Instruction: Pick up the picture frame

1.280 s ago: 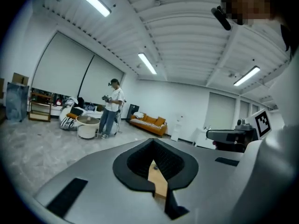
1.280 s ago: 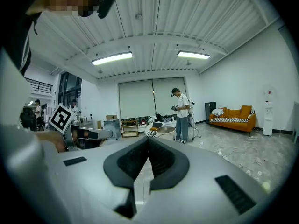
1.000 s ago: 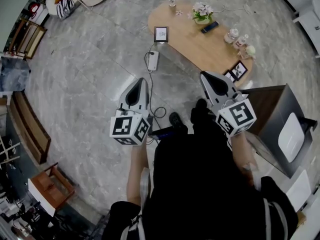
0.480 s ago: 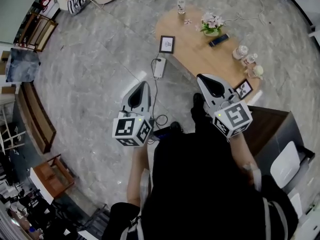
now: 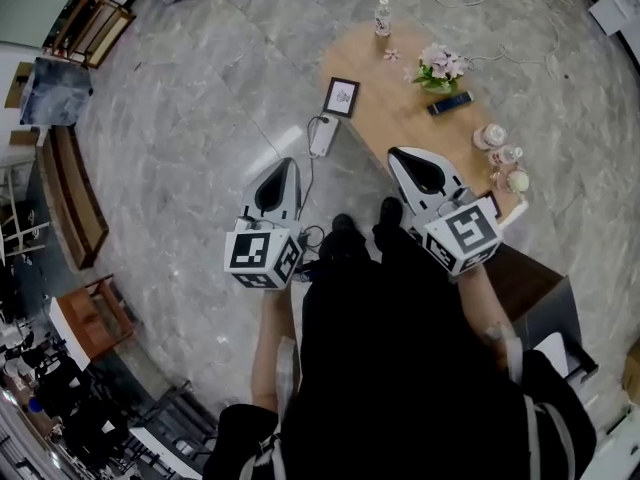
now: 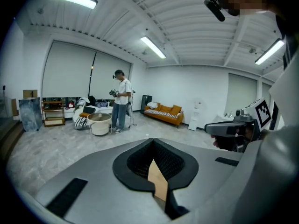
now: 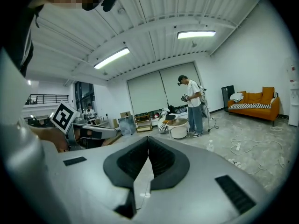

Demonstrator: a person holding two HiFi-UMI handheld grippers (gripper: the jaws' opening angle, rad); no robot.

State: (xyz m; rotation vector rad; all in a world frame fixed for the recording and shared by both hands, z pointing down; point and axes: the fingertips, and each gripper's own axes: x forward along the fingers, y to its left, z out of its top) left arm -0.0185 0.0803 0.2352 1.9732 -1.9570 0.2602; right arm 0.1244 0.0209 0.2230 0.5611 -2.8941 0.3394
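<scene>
1. Currently we stand on the grey marble floor (image 5: 180,168) just short of the wooden table (image 5: 395,118), with a gripper in each hand and nothing held.
2. Our left gripper (image 5: 284,165) has its jaws pressed together on nothing. It hangs over the floor off the table's near-left end, close to a white power strip (image 5: 322,136).
3. Our right gripper (image 5: 397,155) also has its jaws pressed together and empty. It sits just at the table's near edge.
4. The picture frame (image 5: 341,97), dark with a pale mat, stands at the table's left end, well apart from both grippers. A second frame (image 5: 494,205) seems to peek out at the table's right end, mostly hidden behind the right gripper's marker cube.
5. Elsewhere on the table are a pot of pink flowers (image 5: 440,66), a dark phone (image 5: 450,101), a bottle (image 5: 382,15) at the far end and small jars (image 5: 497,138) toward the right end.
6. We judge this to be the approach step: the pick has not begun.
7. Next, we think, a gripper must close on the table's left end, spread its jaws, settle them over the frame's edge and pinch gently, since an upright frame may tip.
</scene>
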